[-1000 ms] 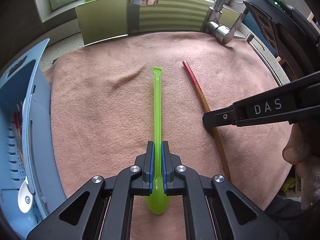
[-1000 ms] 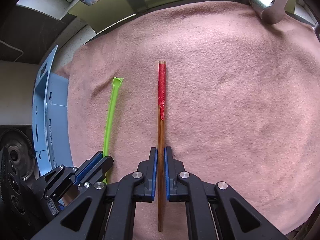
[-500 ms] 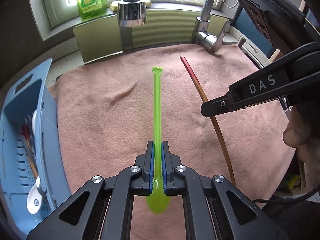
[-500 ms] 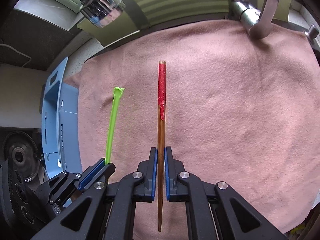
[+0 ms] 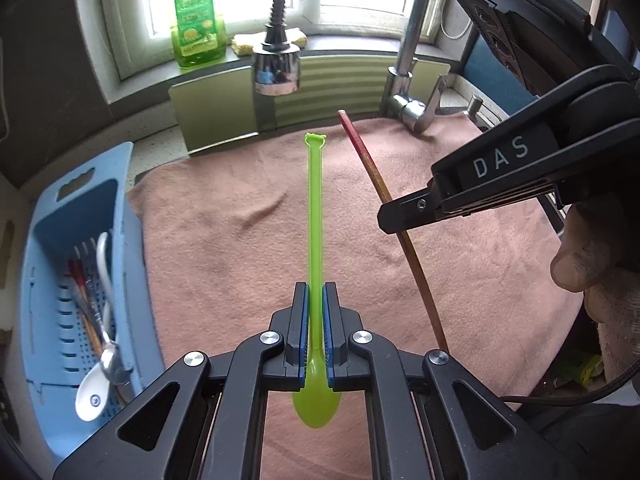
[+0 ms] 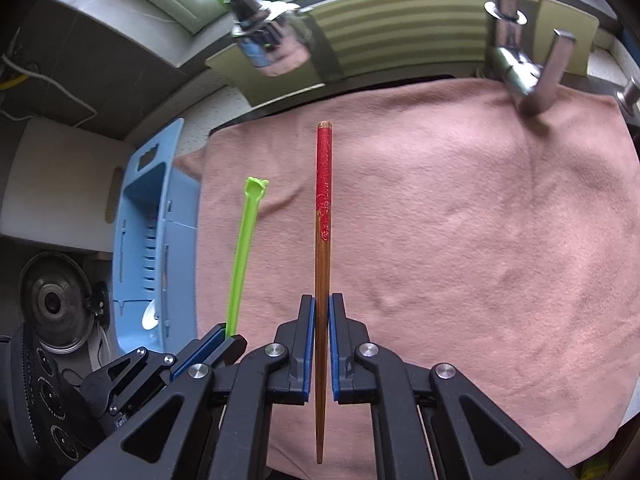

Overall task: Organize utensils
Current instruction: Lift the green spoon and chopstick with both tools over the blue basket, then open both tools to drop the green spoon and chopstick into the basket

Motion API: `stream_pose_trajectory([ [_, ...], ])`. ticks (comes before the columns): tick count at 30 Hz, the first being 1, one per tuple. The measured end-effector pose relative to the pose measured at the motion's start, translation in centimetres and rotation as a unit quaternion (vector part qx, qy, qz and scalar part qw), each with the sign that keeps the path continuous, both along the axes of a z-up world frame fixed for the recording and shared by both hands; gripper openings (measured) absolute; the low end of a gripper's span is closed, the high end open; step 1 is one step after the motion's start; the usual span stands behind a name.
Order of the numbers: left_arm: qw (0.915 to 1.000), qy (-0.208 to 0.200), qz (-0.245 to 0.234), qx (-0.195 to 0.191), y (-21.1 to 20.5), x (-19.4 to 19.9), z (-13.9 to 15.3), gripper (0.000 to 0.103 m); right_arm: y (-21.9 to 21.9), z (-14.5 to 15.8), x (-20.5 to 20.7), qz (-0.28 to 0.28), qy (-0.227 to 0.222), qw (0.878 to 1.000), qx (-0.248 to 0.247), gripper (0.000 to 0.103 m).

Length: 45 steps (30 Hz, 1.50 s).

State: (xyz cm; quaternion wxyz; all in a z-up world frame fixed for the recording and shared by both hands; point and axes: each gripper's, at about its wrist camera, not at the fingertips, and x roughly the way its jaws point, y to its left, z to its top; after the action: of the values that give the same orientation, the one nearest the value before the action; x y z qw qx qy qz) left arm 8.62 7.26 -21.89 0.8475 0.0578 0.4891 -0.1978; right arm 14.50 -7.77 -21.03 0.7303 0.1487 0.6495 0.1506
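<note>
My left gripper [image 5: 315, 292] is shut on a long green plastic spoon [image 5: 314, 216], bowl toward the camera, handle pointing away over the pink towel [image 5: 224, 264]. My right gripper [image 6: 322, 304] is shut on a wooden chopstick with a red end [image 6: 323, 216], held above the towel [image 6: 460, 240]. In the left wrist view the right gripper [image 5: 386, 220] comes in from the right with the chopstick [image 5: 372, 168]. In the right wrist view the left gripper [image 6: 226, 336] and the spoon [image 6: 244, 248] are at lower left. A blue slotted basket [image 5: 48, 280] at the left holds several utensils.
A chrome tap [image 5: 408, 76] and a pull-out spray head [image 5: 276, 68] hang over the far edge of the towel. A green bottle [image 5: 195, 16] and a yellow sponge stand on the windowsill. The blue basket [image 6: 136, 248] sits left of the towel.
Both grippers have risen off the towel, each lifting its utensil. The views now take in more of the windowsill, tap and basket.
</note>
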Motion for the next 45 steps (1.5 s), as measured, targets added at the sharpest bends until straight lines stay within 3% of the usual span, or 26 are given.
stream_pose_trajectory([
  [11, 0.9981, -0.022, 0.057, -0.014, 6.1, -0.3, 2.0, 0.005, 6.1, 1.8, 0.6, 0.036, -0.020, 0.999, 0.028, 0.006],
  [23, 0.9871, -0.012, 0.157, -0.030, 15.7, 0.4, 1.5, 0.005, 14.6, 2.8, 2.2, 0.076, -0.026, 0.994, 0.071, 0.006],
  [32, 0.9797, 0.012, 0.197, -0.034, 19.5, 1.3, -0.7, 0.005, 19.1, 0.9, 2.8, 0.095, 0.000, 0.992, 0.087, 0.006],
  [45, 0.9750, 0.039, 0.217, -0.030, 21.9, 3.0, -3.0, 0.005, 23.7, -2.5, 3.8, 0.108, 0.017, 0.992, 0.067, 0.006],
])
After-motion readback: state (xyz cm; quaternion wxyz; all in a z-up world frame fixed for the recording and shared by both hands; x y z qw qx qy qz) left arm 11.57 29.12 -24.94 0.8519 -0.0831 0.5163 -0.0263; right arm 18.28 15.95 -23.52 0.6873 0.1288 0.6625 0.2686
